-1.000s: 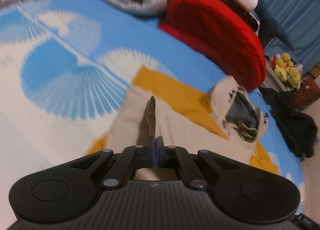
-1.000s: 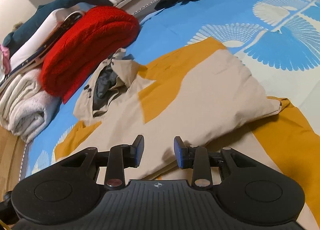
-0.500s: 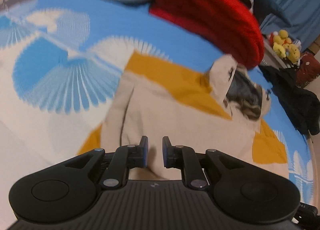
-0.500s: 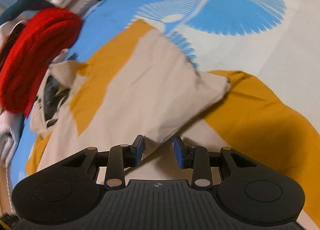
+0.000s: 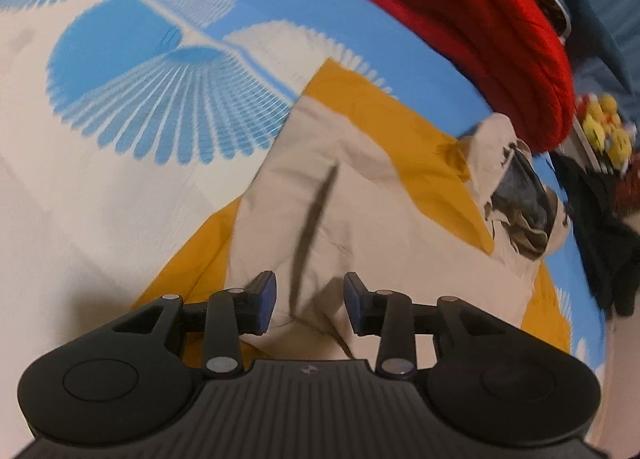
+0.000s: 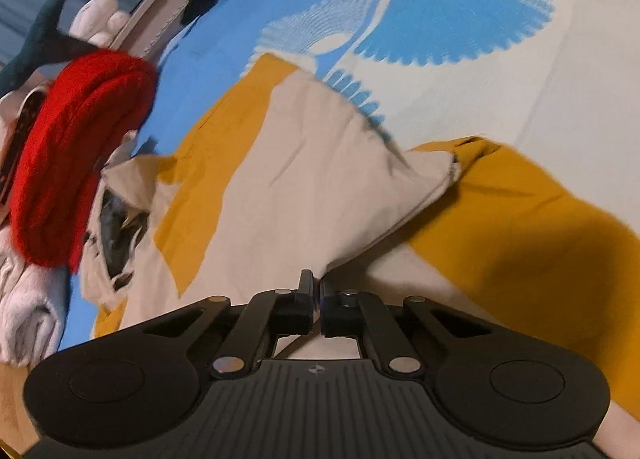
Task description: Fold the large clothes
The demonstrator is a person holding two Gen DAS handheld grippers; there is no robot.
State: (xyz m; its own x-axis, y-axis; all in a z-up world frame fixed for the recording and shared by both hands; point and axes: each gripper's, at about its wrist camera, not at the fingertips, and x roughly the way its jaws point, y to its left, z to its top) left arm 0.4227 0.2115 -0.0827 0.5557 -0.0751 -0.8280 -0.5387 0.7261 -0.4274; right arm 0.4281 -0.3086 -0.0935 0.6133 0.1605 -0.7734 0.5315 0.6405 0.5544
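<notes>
A beige and mustard-yellow jacket (image 5: 360, 195) lies spread on the blue and white patterned bed cover (image 5: 120, 99), its dark-lined hood (image 5: 516, 187) toward the red blanket. My left gripper (image 5: 308, 299) hovers just over a raised fold of the beige cloth; its jaws are opening and the pads press on nothing. In the right wrist view the same jacket (image 6: 304, 179) shows a beige sleeve folded across its body. My right gripper (image 6: 318, 291) is shut on the near edge of that folded beige cloth.
A folded red blanket (image 5: 500, 35) and pale towels (image 6: 24, 299) are stacked behind the hood. Black clothing (image 5: 604, 227) and yellow plush toys (image 5: 608, 127) sit at the bed's far edge. A shark plush (image 6: 40, 43) lies beyond the red blanket.
My left gripper let go of the beige fold it pinched and its jaws spread while it sank. My right gripper dropped to the sleeve's near edge and shut on it.
</notes>
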